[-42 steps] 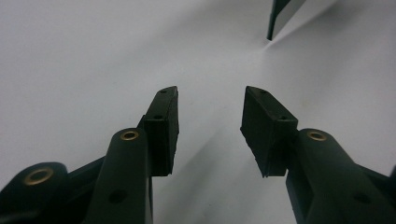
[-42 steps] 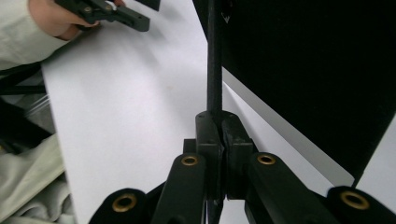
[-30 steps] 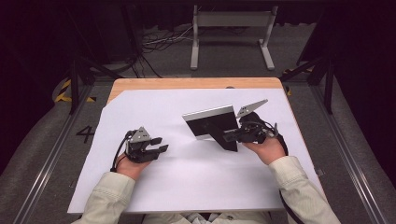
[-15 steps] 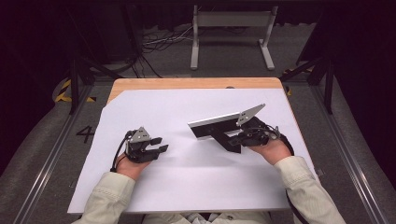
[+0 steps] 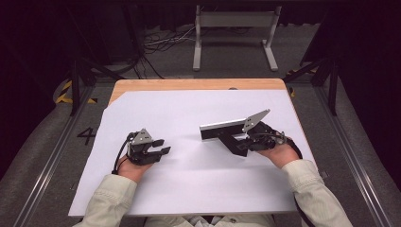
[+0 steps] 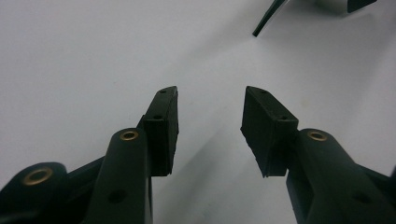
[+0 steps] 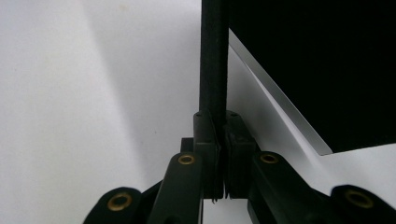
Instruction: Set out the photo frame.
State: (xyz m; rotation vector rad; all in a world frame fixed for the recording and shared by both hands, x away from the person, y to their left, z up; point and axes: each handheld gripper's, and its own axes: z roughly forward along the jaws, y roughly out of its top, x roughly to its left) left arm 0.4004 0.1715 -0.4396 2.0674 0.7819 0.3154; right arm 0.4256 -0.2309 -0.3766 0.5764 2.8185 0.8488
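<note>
Tilted lower than a second ago, the black panel (image 5: pixel 222 131) now nearly lies on the white desk (image 5: pixel 189 189) — long axis across, stretching left from the right claw (image 5: pixel 239 145), whose jaws pinch its black flap. Left claw (image 5: pixel 163 151) rests well apart, gaping and empty, forearm flat on the desk.

floor (image 5: pixel 42 156) grey carpet, dim — metal stand (image 5: pixel 234 33) behind — cables (image 5: pixel 161 42)
</note>
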